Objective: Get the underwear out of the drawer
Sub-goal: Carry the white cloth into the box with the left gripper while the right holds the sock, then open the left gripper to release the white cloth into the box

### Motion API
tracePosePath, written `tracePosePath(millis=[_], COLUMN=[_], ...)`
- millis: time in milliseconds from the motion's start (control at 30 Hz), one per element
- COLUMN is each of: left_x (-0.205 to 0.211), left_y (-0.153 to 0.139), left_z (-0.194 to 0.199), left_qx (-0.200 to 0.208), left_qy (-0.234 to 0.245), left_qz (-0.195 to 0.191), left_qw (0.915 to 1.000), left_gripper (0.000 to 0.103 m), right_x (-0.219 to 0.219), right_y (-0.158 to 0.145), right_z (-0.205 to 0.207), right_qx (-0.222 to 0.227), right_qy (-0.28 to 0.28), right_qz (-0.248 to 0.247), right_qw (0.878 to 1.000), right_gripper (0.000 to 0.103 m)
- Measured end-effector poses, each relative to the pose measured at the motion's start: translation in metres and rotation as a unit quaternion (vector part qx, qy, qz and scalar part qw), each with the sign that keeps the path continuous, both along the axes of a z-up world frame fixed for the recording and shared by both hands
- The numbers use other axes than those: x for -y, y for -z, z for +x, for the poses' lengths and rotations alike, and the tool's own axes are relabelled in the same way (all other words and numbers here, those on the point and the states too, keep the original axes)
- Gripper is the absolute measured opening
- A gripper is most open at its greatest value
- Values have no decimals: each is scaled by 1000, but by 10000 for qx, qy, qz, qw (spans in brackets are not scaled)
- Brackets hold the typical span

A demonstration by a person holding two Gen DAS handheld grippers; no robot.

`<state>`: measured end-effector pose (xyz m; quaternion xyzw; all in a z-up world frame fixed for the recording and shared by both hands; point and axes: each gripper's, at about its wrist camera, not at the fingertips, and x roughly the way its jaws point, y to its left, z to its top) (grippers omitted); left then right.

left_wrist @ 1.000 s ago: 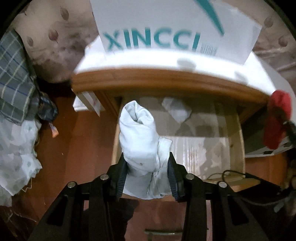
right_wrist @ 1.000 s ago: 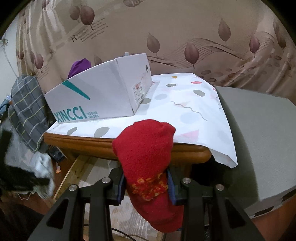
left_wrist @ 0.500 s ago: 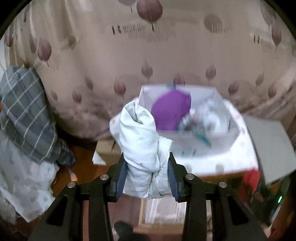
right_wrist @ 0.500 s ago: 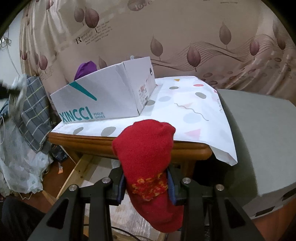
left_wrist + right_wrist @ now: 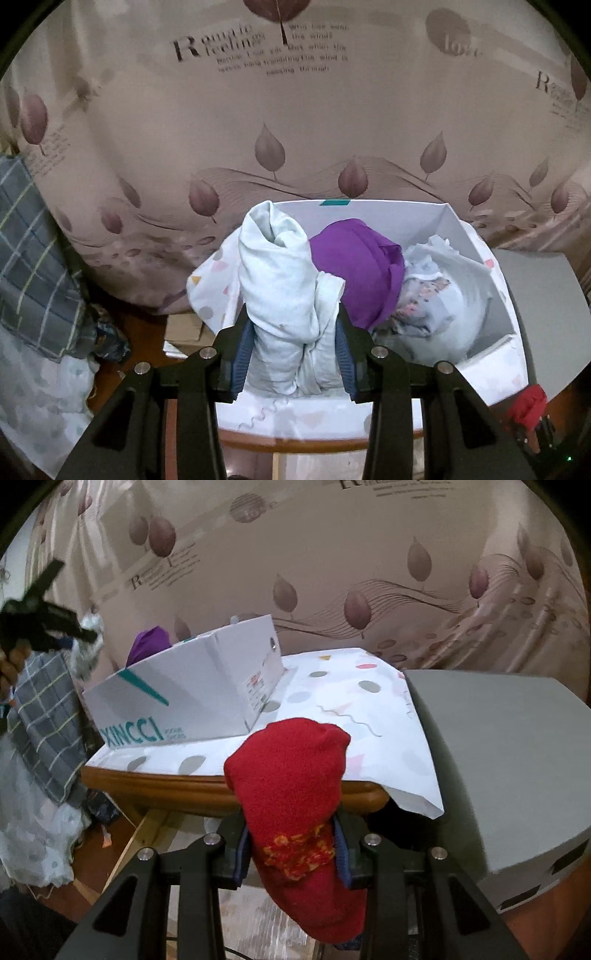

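Purple garment [image 5: 360, 269] (box interior [image 5: 476, 236]) left-view only

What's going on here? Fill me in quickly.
A person is working with two handheld grippers. The left gripper has its jaws shut on a rolled white garment and holds it above an open white shoebox that already contains a purple garment and a pale printed one. The right gripper has its jaws shut on a red sock-like piece and holds it in front of the wooden cabinet top, near the open drawer below.
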<state>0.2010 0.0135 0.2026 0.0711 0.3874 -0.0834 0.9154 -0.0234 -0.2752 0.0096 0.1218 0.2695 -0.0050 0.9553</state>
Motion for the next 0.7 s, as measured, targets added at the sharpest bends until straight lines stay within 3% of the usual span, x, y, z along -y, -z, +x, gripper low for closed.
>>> tracePosePath(millis=[167, 400, 700], left_x=[8, 8, 2], left_y=[19, 48, 59], left_z=[27, 50, 57], left_qx=[-76, -315, -240], left_qy=[66, -115, -301], left_qz=[238, 244, 307], left_qw=[9997, 9991, 9988], left_gripper=[37, 38, 43], right_x=[1, -4, -7], right_y=[1, 0, 0], right_z=[4, 5, 9], right_qx=[-37, 2, -13], right_qy=[-3, -62, -144], right_qz=[25, -85, -106], right_qw=[10000, 9999, 9998], right_gripper=[36, 36, 36])
